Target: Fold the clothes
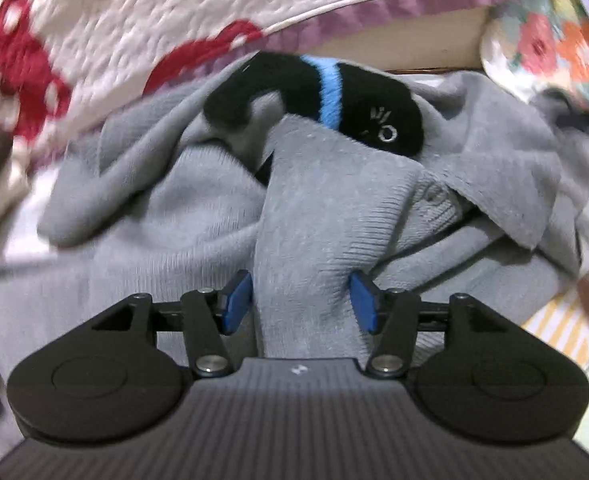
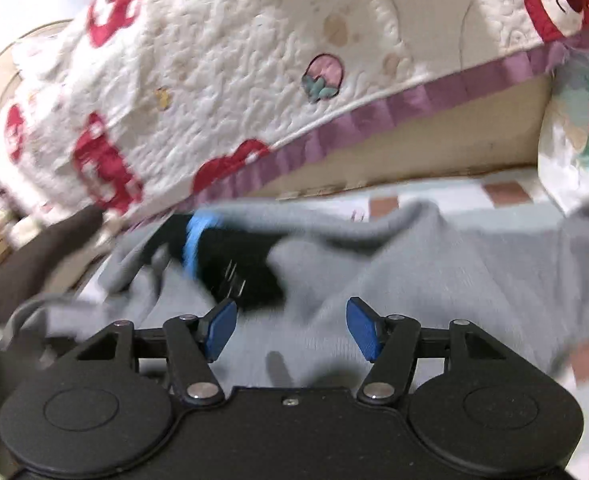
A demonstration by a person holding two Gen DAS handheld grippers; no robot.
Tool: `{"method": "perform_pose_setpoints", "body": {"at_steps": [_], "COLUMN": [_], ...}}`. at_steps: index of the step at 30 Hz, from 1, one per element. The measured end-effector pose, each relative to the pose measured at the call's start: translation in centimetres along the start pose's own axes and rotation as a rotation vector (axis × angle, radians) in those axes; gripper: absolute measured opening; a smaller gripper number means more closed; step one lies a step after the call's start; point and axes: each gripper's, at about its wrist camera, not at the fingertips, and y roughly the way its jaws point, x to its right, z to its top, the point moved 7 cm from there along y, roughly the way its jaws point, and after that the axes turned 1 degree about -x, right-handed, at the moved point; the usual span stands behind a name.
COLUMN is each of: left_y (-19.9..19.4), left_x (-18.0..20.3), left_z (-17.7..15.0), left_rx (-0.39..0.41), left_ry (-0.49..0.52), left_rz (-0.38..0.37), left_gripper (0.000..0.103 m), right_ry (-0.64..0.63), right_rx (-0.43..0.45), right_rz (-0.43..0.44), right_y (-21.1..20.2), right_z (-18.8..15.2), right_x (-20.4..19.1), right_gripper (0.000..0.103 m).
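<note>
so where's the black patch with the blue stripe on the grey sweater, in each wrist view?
Left wrist: black patch with the blue stripe sits upper centre, on top of the crumpled grey sweater, above the left gripper.
Right wrist: same patch, blurred, left of centre, just above the left finger of the right gripper.
Shared landmark: the white quilt with the purple trim, behind the sweater in both.

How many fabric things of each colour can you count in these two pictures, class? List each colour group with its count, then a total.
Grey: 1, the grey sweater
Black with a blue band: 1, the black piece lying on the sweater
Cream with red bears: 1, the quilt
Floral print: 1, the floral cloth
Total: 4
</note>
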Motion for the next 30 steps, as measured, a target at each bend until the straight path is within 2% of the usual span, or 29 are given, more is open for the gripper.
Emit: {"method": "perform_pose_setpoints", "body": {"at_steps": [2, 6, 10, 14, 15, 16, 17, 20, 24, 28, 30], "left_y": [-0.4, -1.3, -2.4, -3.3, -3.6, -3.9, -4.2, -4.8, -4.3, -3.0, -2.4], "left_x": [-0.2, -0.1, -0.4, -1.1, -1.1, -1.2, -1.2, -1.3, -0.9, 0.4, 1.3], "left_z": [-0.6, -1.5, -2.7, -3.8, -4.0, -4.2, -4.3, -4.9, -6.1, -6.1, -5.8], "left_rx": [-0.011, -0.036, -0.056, -0.093, -0.101, -0.107, -0.112, -0.132, -0.171, -0.160, -0.146], "left_ry": [-0.012, 0.022, -0.022, -0.109, -0.134, -0.152, -0.166, -0.239, -0.322, -0.290, -0.235], "left_rz": [0.025, 0.140, 0.151, 0.145, 0.138, 0.129, 0.119, 0.066, 0.004, 0.017, 0.050], "left_gripper": [0.054, 0.054, 0.054, 0.054, 0.054, 0.054, 0.054, 0.055, 0.061, 0.070, 0.081], "right_ry": [-0.058, -0.255, -0.230, -0.202, -0.192, -0.189, -0.189, -0.226, -0.204, -0.068, -0.019], "right_rx": [-0.047, -0.162, -0.145, -0.155, -0.142, -0.159, -0.140, -0.061, -0.035, -0.081, -0.101], "right_rz": [0.017, -0.080, -0.193, -0.278, -0.291, -0.309, -0.322, -0.349, -0.353, -0.327, -0.330], "right_y": [-1.0, 0.6, 1.9, 3.1, 3.0, 2.6, 2.0, -0.4, -2.1, -1.3, -1.1], "right_z": [-2.7, -7.1, -7.4, -7.1, -7.0, -7.1, -7.0, -6.3, -6.2, -6.9, -7.6], "right_x": [-0.4, -1.4, -0.7, 0.5, 0.9, 1.2, 1.3, 1.0, 0.9, 2.2, 2.8], "right_gripper": [0.066, 0.065, 0.065, 0.063, 0.050, 0.033, 0.014, 0.014, 0.014, 0.015, 0.020]}}
